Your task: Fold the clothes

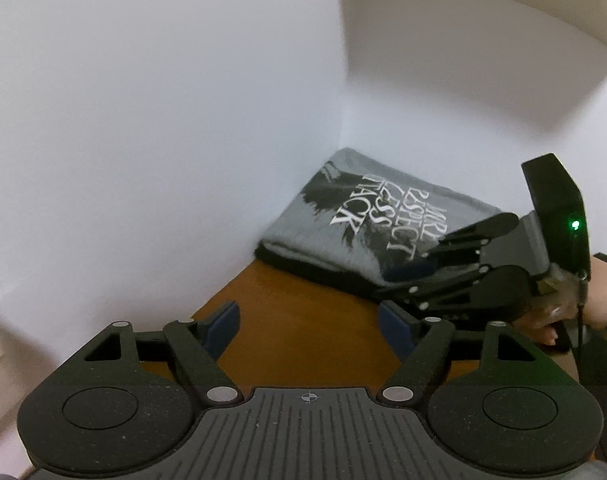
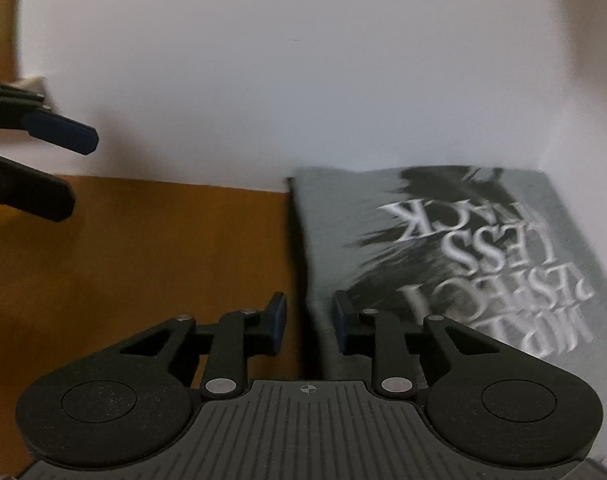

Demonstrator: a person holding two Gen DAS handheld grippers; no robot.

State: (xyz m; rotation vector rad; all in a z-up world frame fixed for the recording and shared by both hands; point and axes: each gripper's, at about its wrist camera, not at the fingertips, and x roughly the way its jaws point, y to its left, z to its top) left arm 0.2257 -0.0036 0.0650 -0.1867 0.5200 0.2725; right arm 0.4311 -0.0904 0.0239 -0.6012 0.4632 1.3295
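Blur is smearing the right wrist view, so the white lettering on the folded grey T-shirt (image 2: 443,264) is reading only in part there, and the shirt's right and near edges are running out of frame behind the gripper body. The right gripper (image 2: 309,322) is sitting low at the shirt's left edge with its blue-padded fingers (image 2: 279,320) parted a little; one pad is lying over the wooden surface (image 2: 143,248) and the other over the grey cloth, and whether either pad is touching fabric cannot be told. In the left wrist view the same gripper (image 1: 407,276) is appearing side-on against the shirt's near corner, its tips partly hidden behind its own linkage, and the hand (image 1: 575,304) holding it is being cut off at the frame edge. The left gripper (image 1: 309,324) is hovering over bare wood with its fingers spread wide, gripping nothing, well short of the shirt. The shirt (image 1: 367,216) is lying flat in the back corner where two white walls (image 1: 163,120) meet, resting on a dark layer whose nature is hard to make out. Its long axis is running from the corner out toward the right gripper, with the print facing up.
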